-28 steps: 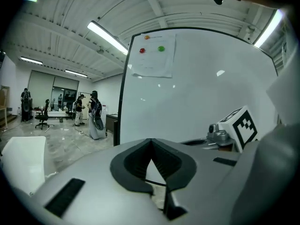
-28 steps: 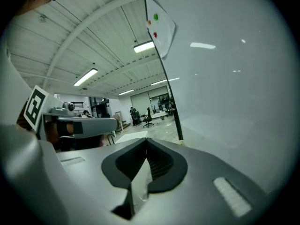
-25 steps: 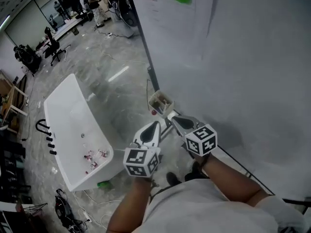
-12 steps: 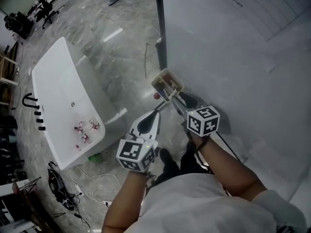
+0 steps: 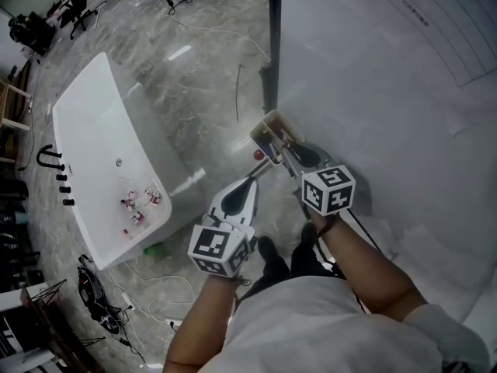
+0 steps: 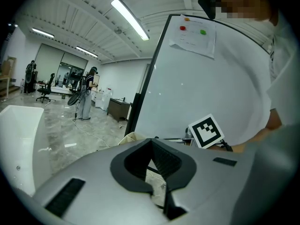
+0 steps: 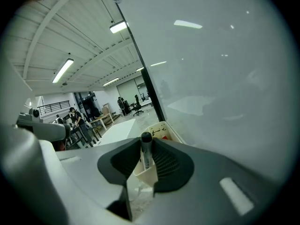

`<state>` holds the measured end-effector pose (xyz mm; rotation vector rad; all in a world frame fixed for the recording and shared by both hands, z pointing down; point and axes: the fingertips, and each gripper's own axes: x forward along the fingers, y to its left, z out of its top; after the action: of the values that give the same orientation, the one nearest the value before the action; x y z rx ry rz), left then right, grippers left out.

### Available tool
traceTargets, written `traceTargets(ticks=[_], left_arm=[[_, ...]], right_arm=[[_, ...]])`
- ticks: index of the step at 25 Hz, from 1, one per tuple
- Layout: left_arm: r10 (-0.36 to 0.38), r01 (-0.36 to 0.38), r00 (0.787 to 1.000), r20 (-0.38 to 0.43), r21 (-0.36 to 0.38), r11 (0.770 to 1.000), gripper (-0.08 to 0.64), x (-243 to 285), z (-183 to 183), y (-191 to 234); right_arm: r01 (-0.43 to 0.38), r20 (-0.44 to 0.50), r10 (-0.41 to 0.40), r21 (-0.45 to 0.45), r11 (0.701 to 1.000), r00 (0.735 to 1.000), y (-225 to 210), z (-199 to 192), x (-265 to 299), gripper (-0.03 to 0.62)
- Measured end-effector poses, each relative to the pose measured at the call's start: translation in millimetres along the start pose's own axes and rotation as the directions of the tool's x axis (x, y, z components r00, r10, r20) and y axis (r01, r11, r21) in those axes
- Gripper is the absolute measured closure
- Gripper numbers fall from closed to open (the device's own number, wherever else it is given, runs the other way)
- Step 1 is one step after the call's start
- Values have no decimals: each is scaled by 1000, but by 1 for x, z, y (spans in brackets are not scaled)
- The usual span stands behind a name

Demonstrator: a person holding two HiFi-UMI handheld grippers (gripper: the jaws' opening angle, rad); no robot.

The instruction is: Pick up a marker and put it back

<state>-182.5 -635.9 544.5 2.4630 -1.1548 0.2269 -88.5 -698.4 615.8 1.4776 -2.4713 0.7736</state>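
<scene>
fingers of the right gripper [image 7: 146, 141], just closing, clamp the marker [image 7: 146, 153] in its tray [image 7: 162, 131]; left gripper [image 6: 151, 142] fingers together, empty.

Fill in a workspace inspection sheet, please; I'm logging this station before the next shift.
Surface: whiteboard, upright, mostly blank; grey marble floor below.
Job's things: black marker standing in the cream holder box at the board's lower edge.
Clutter: small red-and-white bits in the white bathtub; green object on the floor.
Grippers: right gripper has just been closing, pads seemingly on the marker; left gripper tips together, empty.
Cables: dark bundle of leads on the floor.
Surroundings: a person and office chairs far back.
</scene>
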Motion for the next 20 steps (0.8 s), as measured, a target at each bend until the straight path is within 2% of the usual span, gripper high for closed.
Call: traceTargets(ticks=[4,11,17,20], left_arm=[[-7,7,1000,15,9,1000,555,-6,9,-5],[-59,53,993,100,60,997,555,-18,53,-37],[-109,88,975,195,115,989,555,-41,95,-72],[-120,94,970,212,128,987,555,-57,104,-91]], right_arm=[[6,9,-5,-26,1000,1000,6,14,-7,517],[-4,123,16,-98,995,992,31,76,-59,517],[-34,248,79,-182,983,966,73,146,-127,517],[-45,295,112,-225,973,949,100,168,-166,517]])
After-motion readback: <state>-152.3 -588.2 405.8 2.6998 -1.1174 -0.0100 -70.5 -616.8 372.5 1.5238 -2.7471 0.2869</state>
